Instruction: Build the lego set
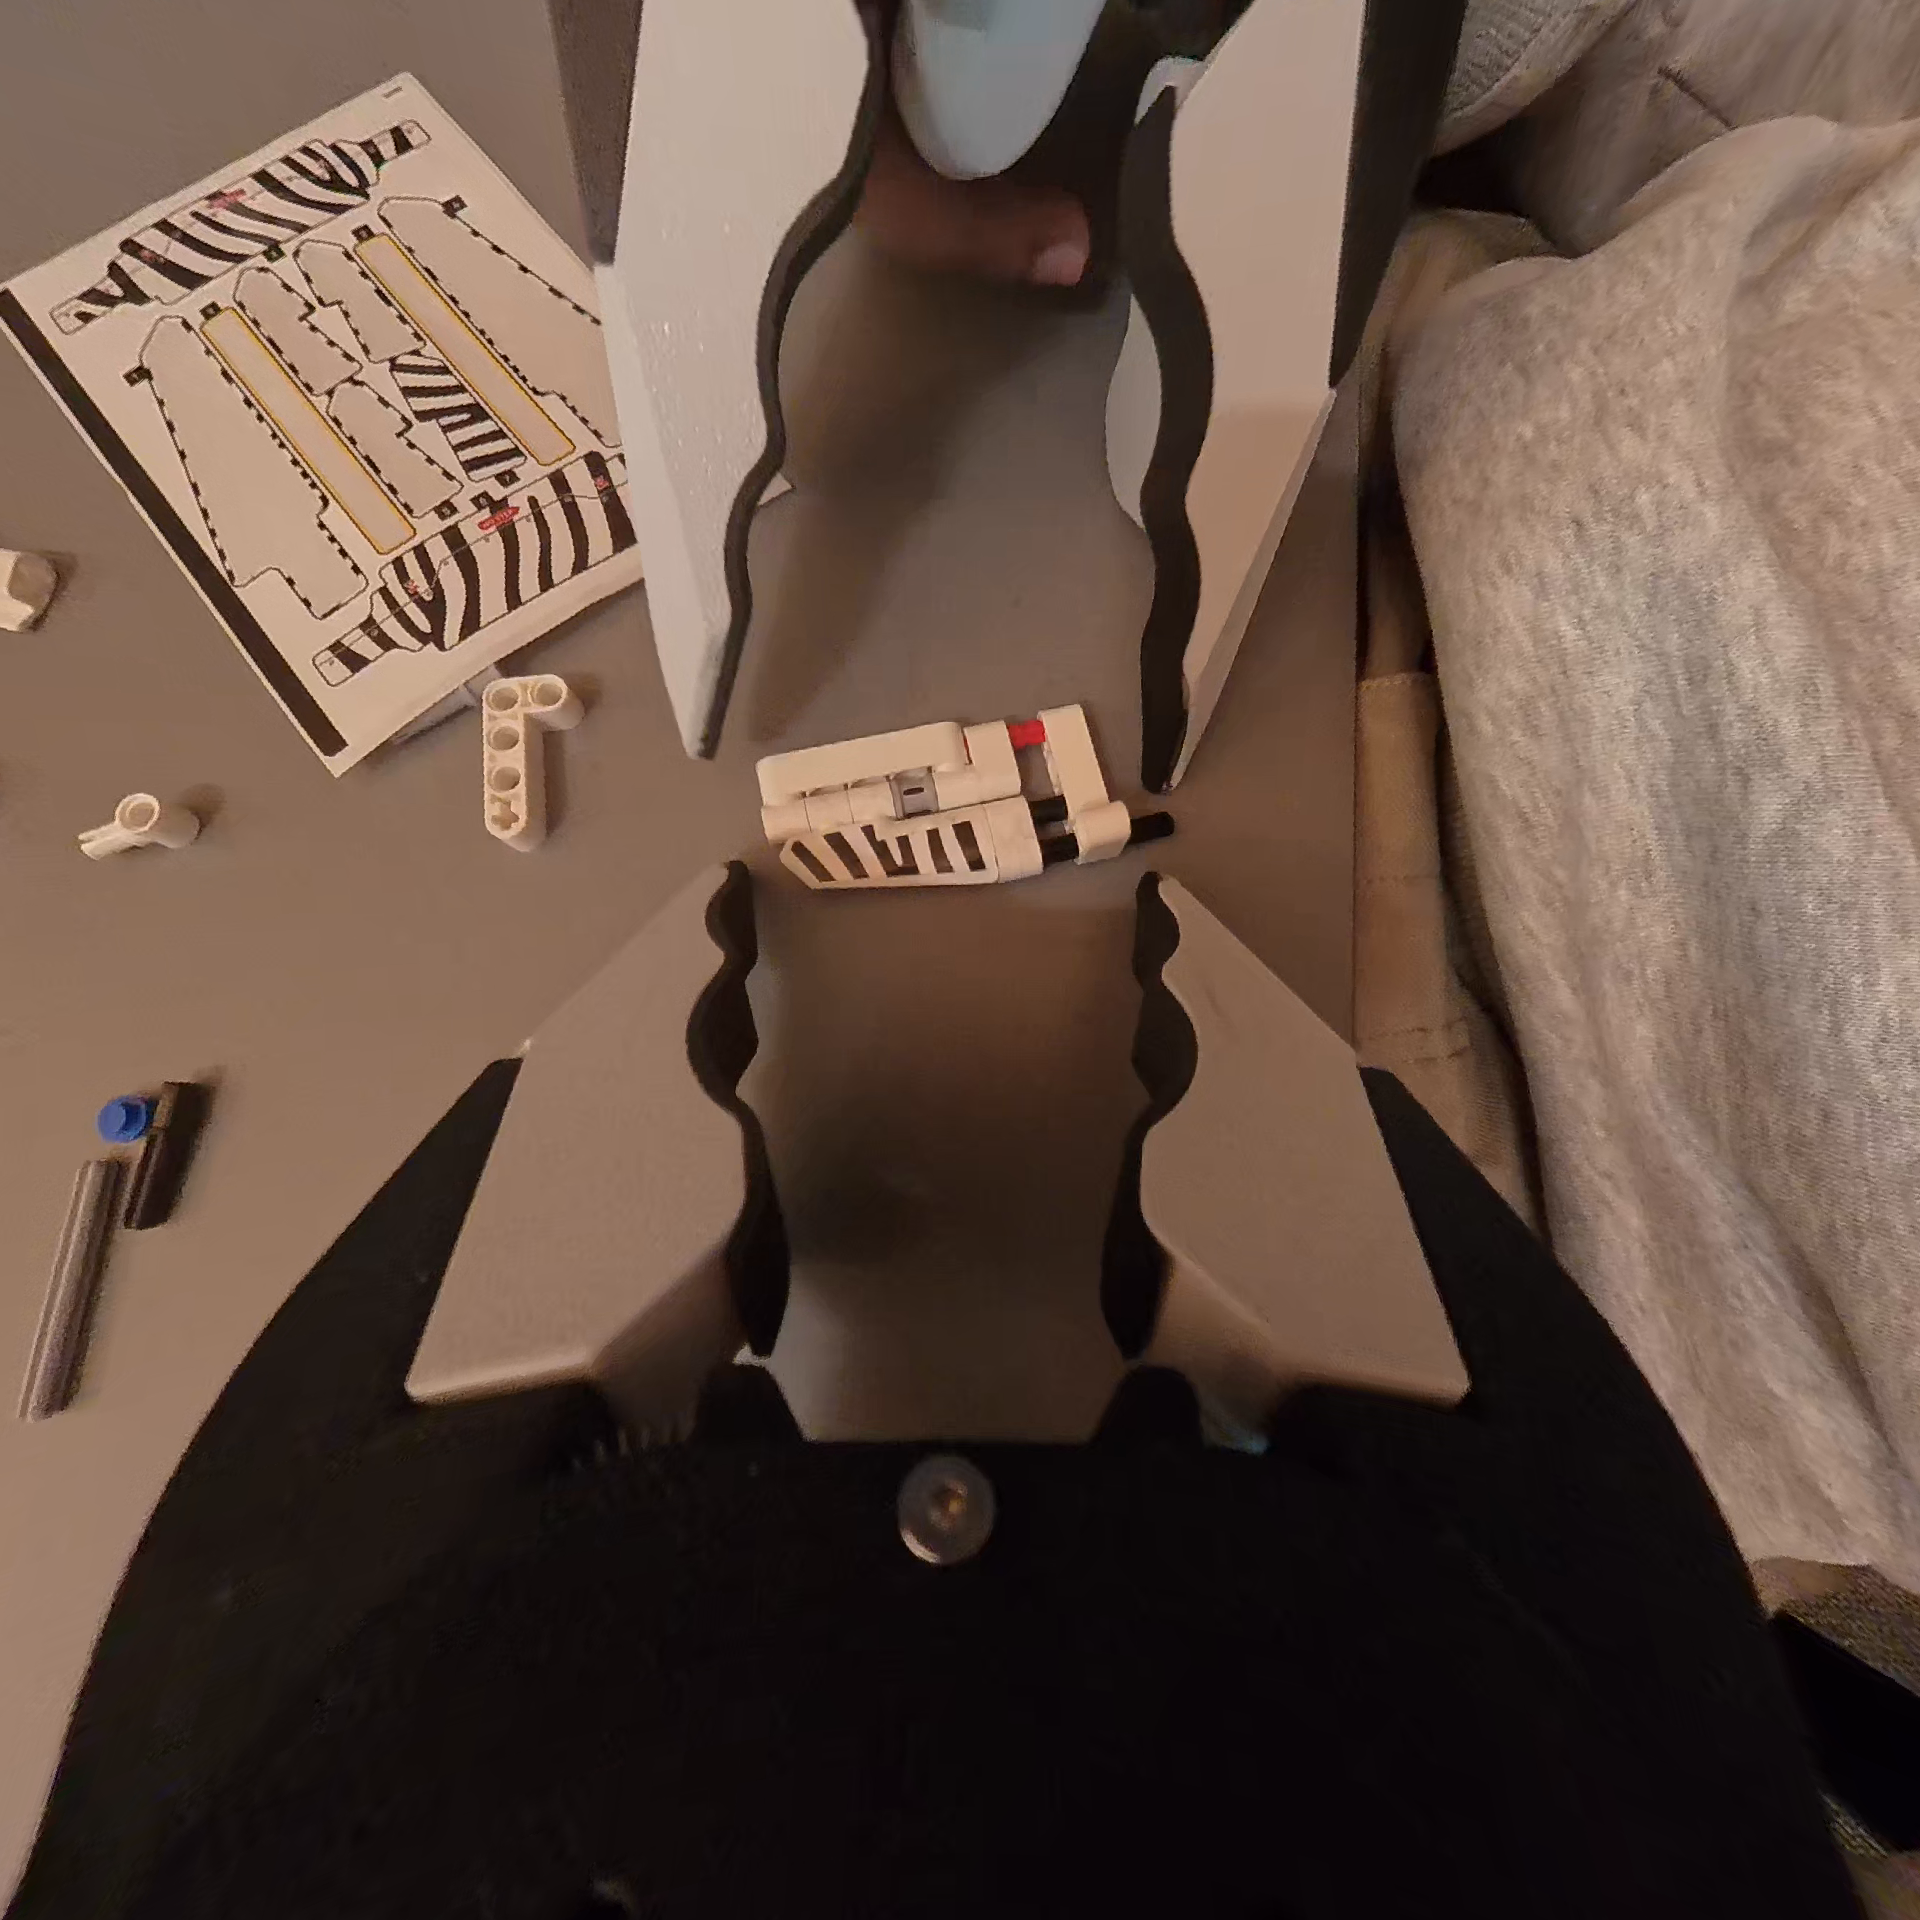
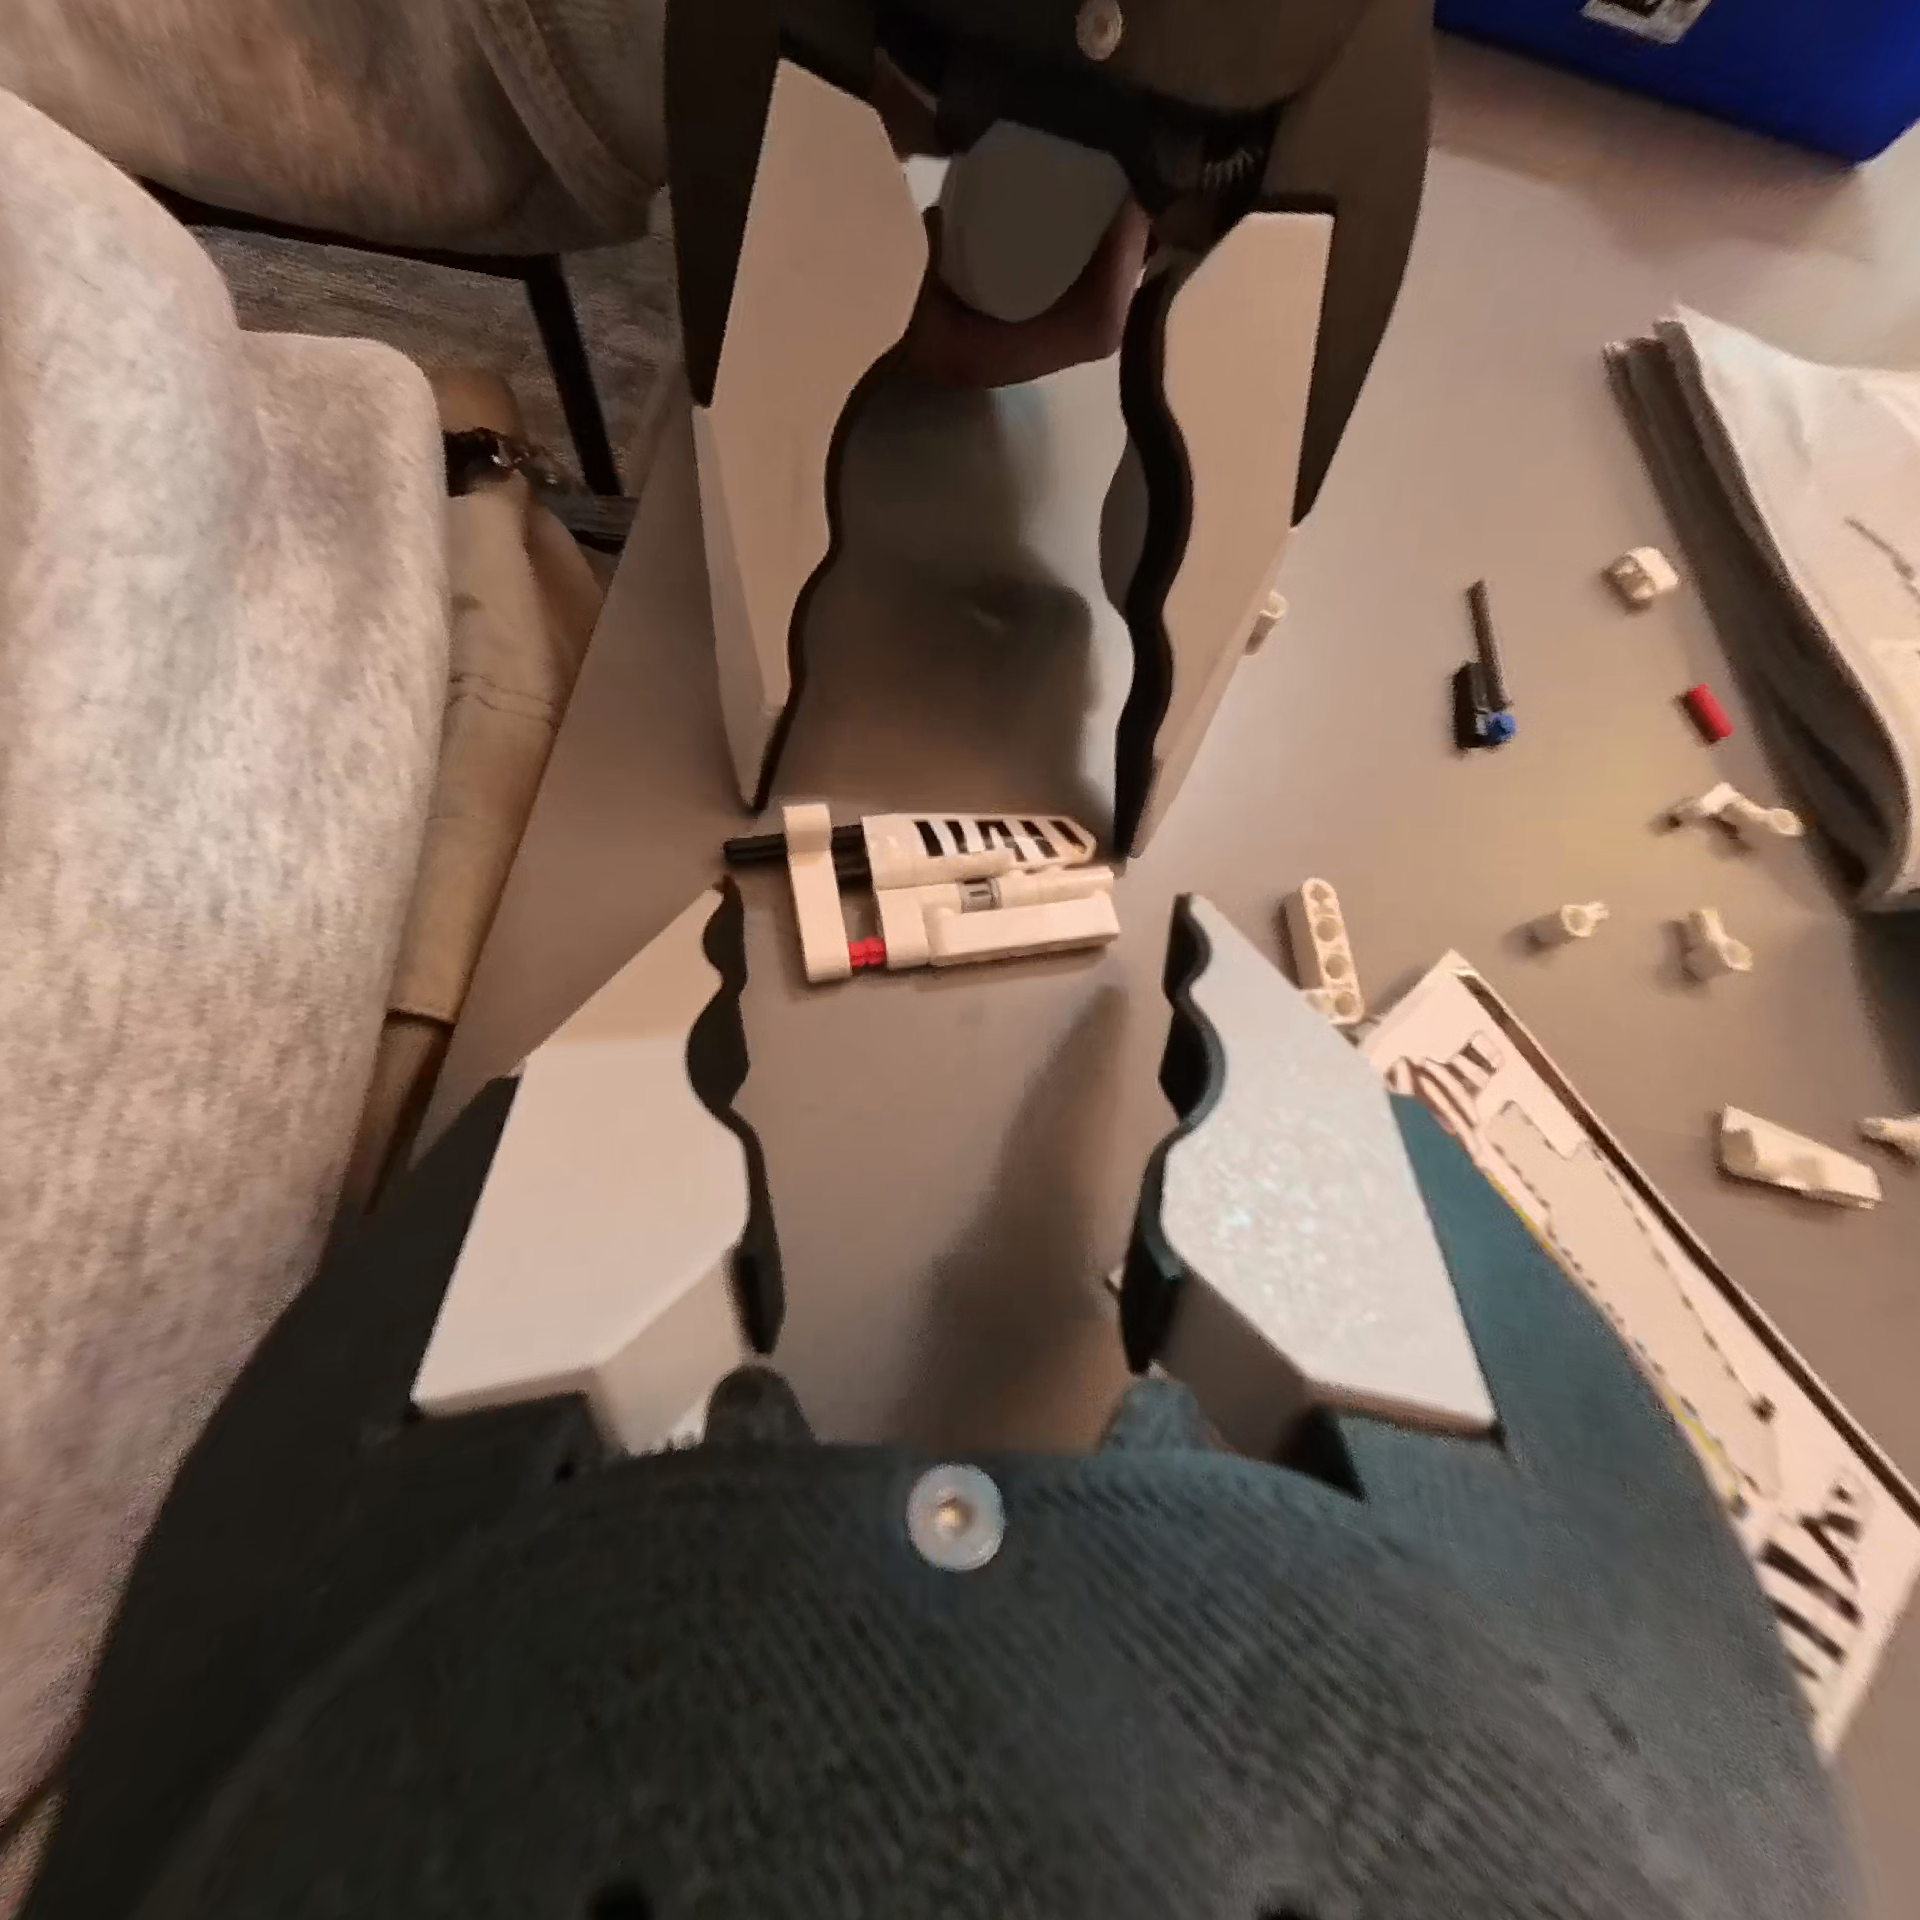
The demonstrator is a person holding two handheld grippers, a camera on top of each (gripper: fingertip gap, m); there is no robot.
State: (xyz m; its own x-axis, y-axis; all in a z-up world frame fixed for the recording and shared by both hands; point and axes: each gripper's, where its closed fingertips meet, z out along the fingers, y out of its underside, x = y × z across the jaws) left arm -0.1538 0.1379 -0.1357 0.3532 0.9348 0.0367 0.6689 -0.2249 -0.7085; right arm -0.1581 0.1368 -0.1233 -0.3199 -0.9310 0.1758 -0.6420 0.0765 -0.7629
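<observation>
A small white Lego assembly (image 1: 935, 810) with a zebra-striped panel, a red pin and black axles lies on the grey table (image 1: 935, 582). It also shows in the right wrist view (image 2: 956, 894). My left gripper (image 1: 940, 881) is open, its tips just short of the assembly on the near side. My right gripper (image 1: 933, 764) faces it from the far side, also open, tips beside the assembly. In the right wrist view my right gripper (image 2: 951, 902) straddles the assembly's ends and the left gripper (image 2: 937, 826) stands opposite. Neither holds anything.
A zebra sticker sheet (image 1: 343, 416), a white L-beam (image 1: 520, 758), a white connector (image 1: 140, 826), a black piece with a blue pin (image 1: 156, 1143) and a grey axle (image 1: 68, 1288) lie to the left. A booklet stack (image 2: 1787, 520), a red piece (image 2: 1704, 712) and loose white parts lie beyond. The table edge and a person's grey clothing (image 1: 1662, 727) are close. Left and right tips are no more than a few centimetres apart. Left tips and right tips are each some 10 centimetres from the white connector (image 1: 140, 826). My right wrist view (image 2: 1572, 917) looks at it from another angle.
</observation>
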